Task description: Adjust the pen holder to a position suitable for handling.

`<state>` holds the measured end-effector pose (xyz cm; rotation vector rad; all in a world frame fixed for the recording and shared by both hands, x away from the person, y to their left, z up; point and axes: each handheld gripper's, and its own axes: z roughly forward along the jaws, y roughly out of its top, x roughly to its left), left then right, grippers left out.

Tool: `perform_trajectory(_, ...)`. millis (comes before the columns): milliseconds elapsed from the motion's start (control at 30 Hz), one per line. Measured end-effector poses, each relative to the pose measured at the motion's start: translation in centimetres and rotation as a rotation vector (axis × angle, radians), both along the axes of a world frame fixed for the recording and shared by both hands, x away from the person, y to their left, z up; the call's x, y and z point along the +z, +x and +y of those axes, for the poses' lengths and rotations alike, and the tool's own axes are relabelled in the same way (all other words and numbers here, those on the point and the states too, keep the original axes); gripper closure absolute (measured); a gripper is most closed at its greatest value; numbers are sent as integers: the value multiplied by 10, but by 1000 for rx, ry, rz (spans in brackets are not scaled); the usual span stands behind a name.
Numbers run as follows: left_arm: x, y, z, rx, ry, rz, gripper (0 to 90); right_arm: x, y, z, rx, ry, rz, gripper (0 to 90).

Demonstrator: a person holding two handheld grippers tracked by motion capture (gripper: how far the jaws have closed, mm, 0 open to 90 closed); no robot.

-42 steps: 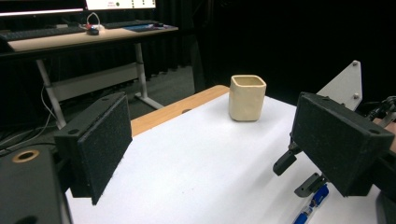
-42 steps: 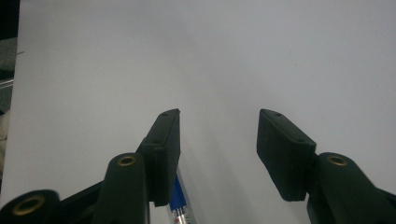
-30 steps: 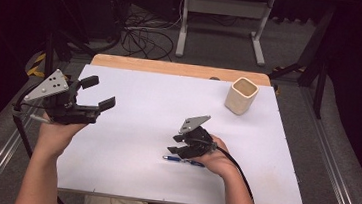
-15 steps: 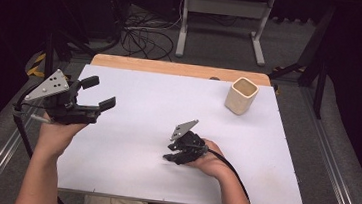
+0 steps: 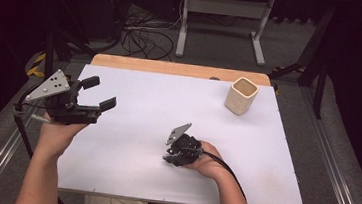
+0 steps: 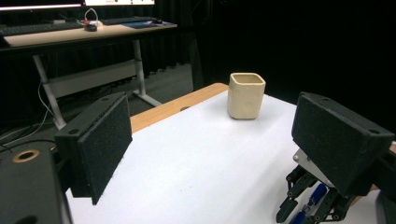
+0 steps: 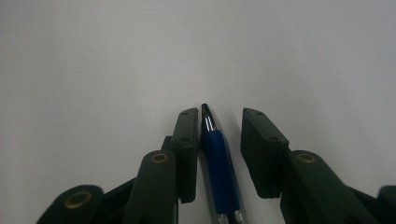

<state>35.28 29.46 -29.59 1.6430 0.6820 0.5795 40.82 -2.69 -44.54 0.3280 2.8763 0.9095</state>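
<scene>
My right gripper (image 7: 219, 122) has been closing around the blue pen (image 7: 218, 168), not yet clamped; left gripper (image 5: 97, 93) gapes; the beige cup (image 5: 242, 95) looks empty, I think.

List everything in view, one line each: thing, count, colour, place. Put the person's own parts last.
pen: 1, blue with a dark tip, flat on the table between the right gripper's jaws
cup: 1, cream, upright near the table's far right corner
table: 1, white top with a wooden far edge
cables: a tangle, dark, on the floor beyond the table
left gripper: 1, black, jaws wide apart with nothing between, held over the table's left edge
right gripper: 1, black, low on the table, jaws have just been closing; one pad beside the pen, the other apart from it
hands: 2, one holding each gripper
</scene>
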Motion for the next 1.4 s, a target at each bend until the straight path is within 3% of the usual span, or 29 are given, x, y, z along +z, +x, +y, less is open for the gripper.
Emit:
perform_trajectory(200, -1, 1, -2, -4, 5, 3, 133, 0, -1, 0, -1, -6, -3, 771)
perform_trajectory(433, -2, 2, -3, -6, 8, 7, 133, 0, 2, -2, -8, 10, 14, 796)
perform_trajectory(567, -3, 2, -4, -6, 9, 6, 133, 1, 4, -5, -38, 27, 1, 799)
perform_trajectory(667, -3, 3, -4, -5, 7, 6, 135, 6, 6, -9, -59, 68, -4, 801)
perform_trajectory(933, -4, 3, -5, -11, 6, 11, 138, 24, 6, -22, -135, 218, -119, 801)
perform_trajectory(1000, -4, 3, -5, -12, 4, 9, 138, 26, 5, -24, -144, 235, -124, 802)
perform_trajectory(1033, -5, 4, -5, -12, 3, 8, 139, 30, 5, -26, -155, 270, -150, 802)
perform_trajectory(1100, -5, 4, -5, -13, -3, 7, 140, 32, 4, -28, -162, 291, -158, 802)
perform_trajectory(1133, -6, 5, -6, -16, -5, 8, 141, 36, 4, -30, -171, 327, -170, 802)
perform_trajectory(1400, -9, 6, -9, -20, -5, 10, 143, 43, 3, -37, -192, 399, -209, 802)
